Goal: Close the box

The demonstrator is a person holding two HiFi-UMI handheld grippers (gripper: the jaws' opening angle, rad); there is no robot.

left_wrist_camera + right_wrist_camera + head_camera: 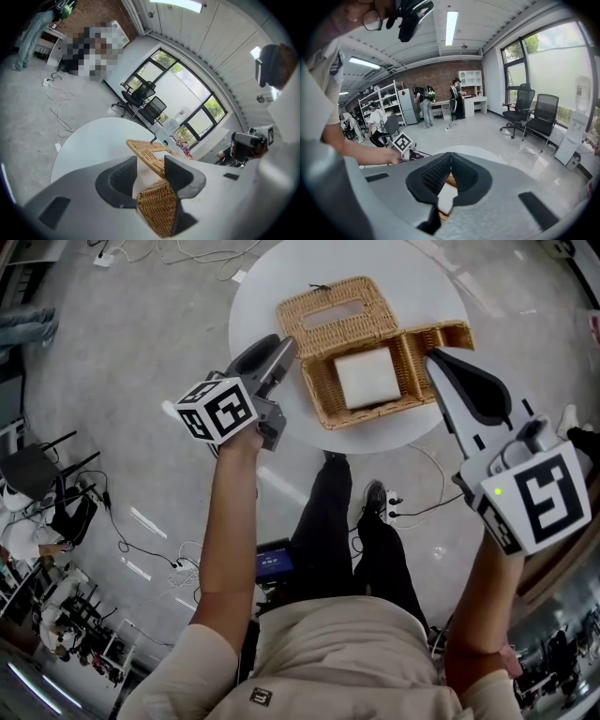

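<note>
Two grippers hang just on the near side of the box (323, 401), one at each end. The left gripper (284, 348) is by the box's left end. Its jaws stand apart and squeeze nothing; the woven corner of the box shows through the gap. The right gripper (436, 357) is by the box's right end, and its jaw tips are pressed together with nothing in them.

A little past the grippers, the box sits open on a round white table (262, 296). Its long side runs left to right, across the person. A white pad (366, 376) lies inside it.

On the box's far side, the lid (309, 310) lies flat on the table. It looks joined to the box along the far long edge, and it sits a bit toward the box's left end. So the lid is across the box from both grippers, and the left gripper is the closer one. To shut the box, the lid likely has to be tipped up and swung back toward the person, down over the white pad.
</note>
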